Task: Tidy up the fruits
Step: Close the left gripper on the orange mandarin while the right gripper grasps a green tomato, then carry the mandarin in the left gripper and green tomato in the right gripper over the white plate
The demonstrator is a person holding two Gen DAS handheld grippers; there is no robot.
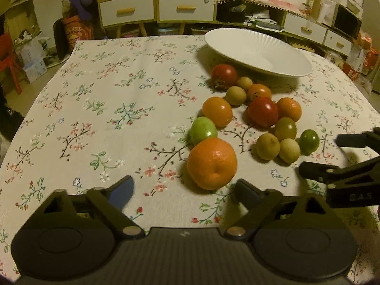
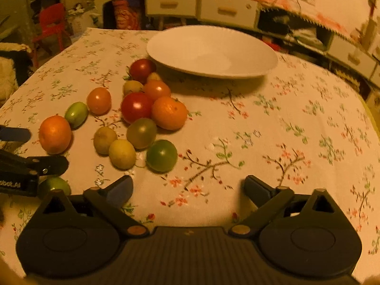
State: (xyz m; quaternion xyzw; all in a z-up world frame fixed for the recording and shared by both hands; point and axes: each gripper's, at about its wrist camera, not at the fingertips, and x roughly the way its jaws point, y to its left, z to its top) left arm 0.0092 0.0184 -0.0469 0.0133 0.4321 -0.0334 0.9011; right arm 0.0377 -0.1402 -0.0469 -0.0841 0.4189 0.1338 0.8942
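Observation:
Several fruits lie in a cluster on the floral tablecloth [image 1: 106, 109]: a big orange [image 1: 211, 163] nearest my left gripper, a green fruit [image 1: 203, 130], red tomatoes [image 1: 262, 112], small oranges and yellow-green fruits. An empty white plate [image 1: 257, 51] stands behind them; it also shows in the right wrist view [image 2: 211, 49]. My left gripper [image 1: 184, 191] is open and empty, just in front of the big orange. My right gripper [image 2: 188, 190] is open and empty, to the right of the cluster, near a green tomato [image 2: 162, 155]. One more green fruit [image 2: 54, 185] lies beside the left gripper's fingers.
The right gripper's fingers [image 1: 351, 156] reach in from the right edge of the left wrist view. Cabinets with drawers [image 1: 156, 7] and clutter stand beyond the table's far edge. A red chair [image 2: 51, 27] is at the far left.

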